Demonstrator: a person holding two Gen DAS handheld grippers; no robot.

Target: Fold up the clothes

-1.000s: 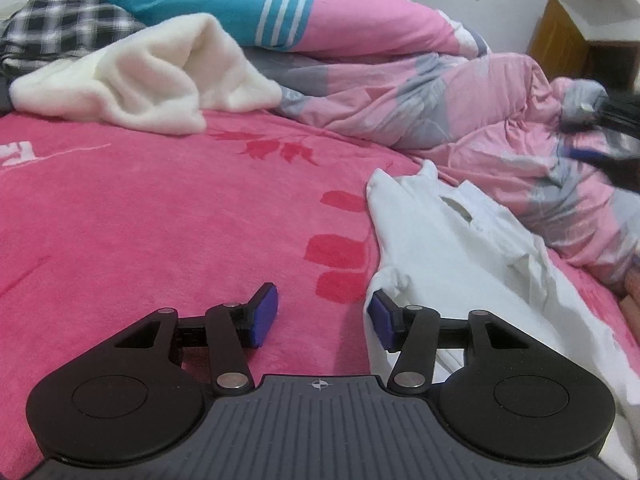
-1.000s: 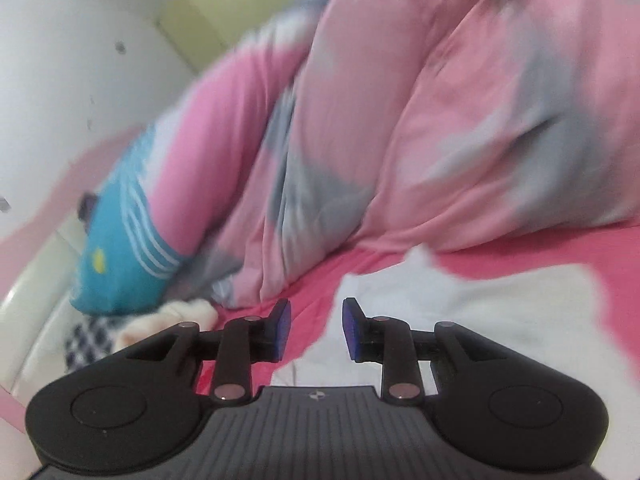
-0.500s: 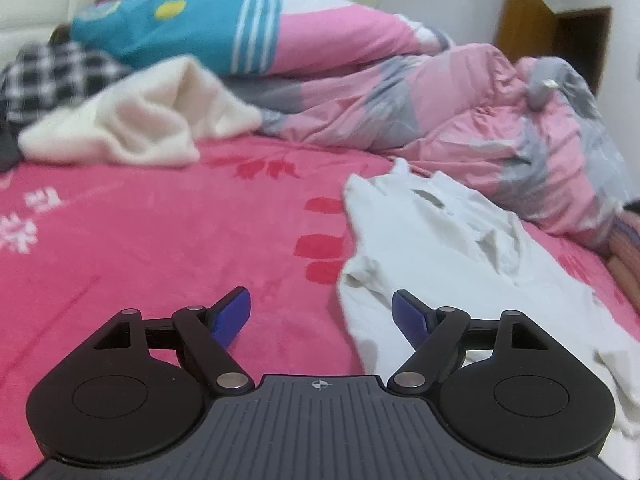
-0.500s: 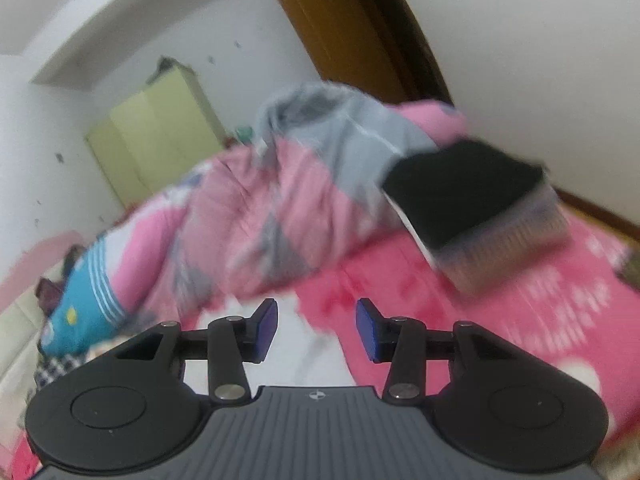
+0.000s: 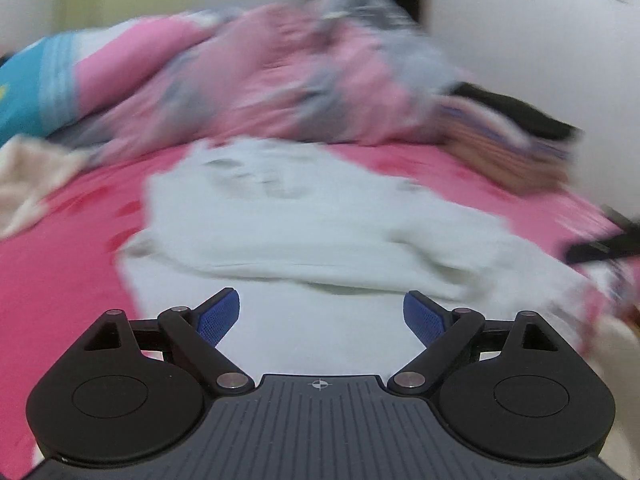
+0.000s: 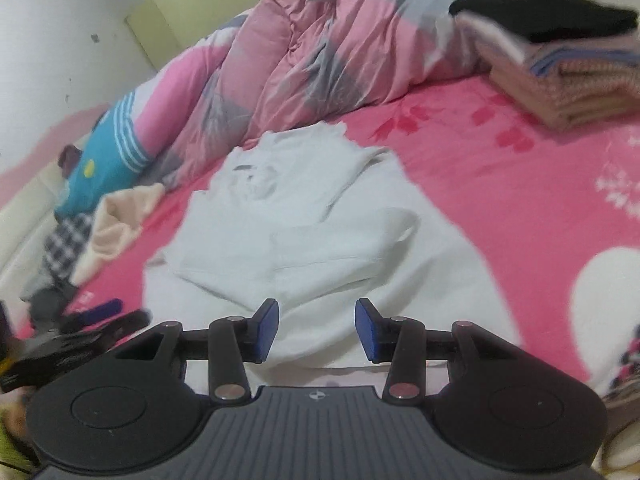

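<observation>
Pink bedding with red flower prints covers the bed (image 6: pixel 500 184), and a white garment (image 6: pixel 320 216) lies spread across its middle, partly folded, with one flap turned over onto the body. Behind it a rumpled pink-and-grey quilt (image 6: pixel 344 52) is heaped along the far side, next to a blue and pink striped cushion (image 6: pixel 108 160). At the right stands a stack of folded clothes (image 6: pixel 560 80) with a black piece on top, well apart from the white garment. A cream fleece item (image 6: pixel 116 224) and a checked cloth (image 6: pixel 64 240) lie at the left edge of the bed.

Seen from the right wrist, the right claw (image 6: pixel 316 328) hovers over the near hem of the white garment with its blue pads spread apart and nothing between them. The left wrist view is heavily blurred; the left claw (image 5: pixel 320 320) sits low over the white garment (image 5: pixel 320 216) with its jaws spread wide and empty. A dark shape at the left of the right wrist view is too blurred to make out
</observation>
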